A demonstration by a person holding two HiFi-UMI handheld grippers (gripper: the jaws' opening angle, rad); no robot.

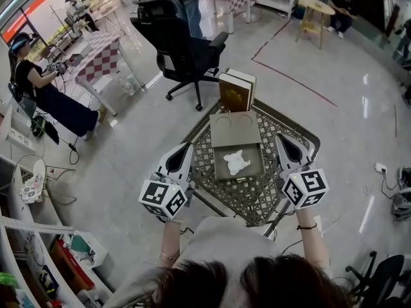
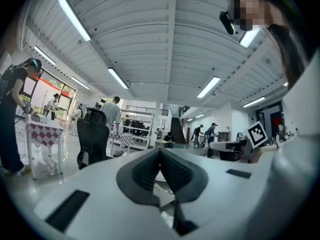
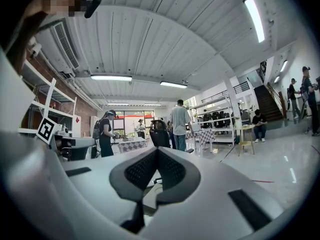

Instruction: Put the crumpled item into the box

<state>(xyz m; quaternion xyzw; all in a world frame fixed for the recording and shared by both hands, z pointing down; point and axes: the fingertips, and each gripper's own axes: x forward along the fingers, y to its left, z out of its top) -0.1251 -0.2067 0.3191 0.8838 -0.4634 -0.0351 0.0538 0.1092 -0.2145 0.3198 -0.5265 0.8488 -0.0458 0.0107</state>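
A crumpled white item (image 1: 236,162) lies inside an open olive box (image 1: 258,167), whose lid (image 1: 234,130) is folded back flat on the metal lattice table (image 1: 247,197). My left gripper (image 1: 187,148) is held left of the box and my right gripper (image 1: 283,140) right of it, both apart from it and pointing away from me. In the left gripper view the left gripper (image 2: 160,152) is shut with nothing in it. The right gripper (image 3: 157,151) is likewise shut and empty. Both gripper views look out over the room, so neither shows the box.
A second brown box (image 1: 236,90) stands upright at the table's far edge. A black office chair (image 1: 183,50) is just beyond it. People stand and sit at checkered tables (image 1: 99,53) to the far left. Shelving (image 1: 38,262) runs along my near left.
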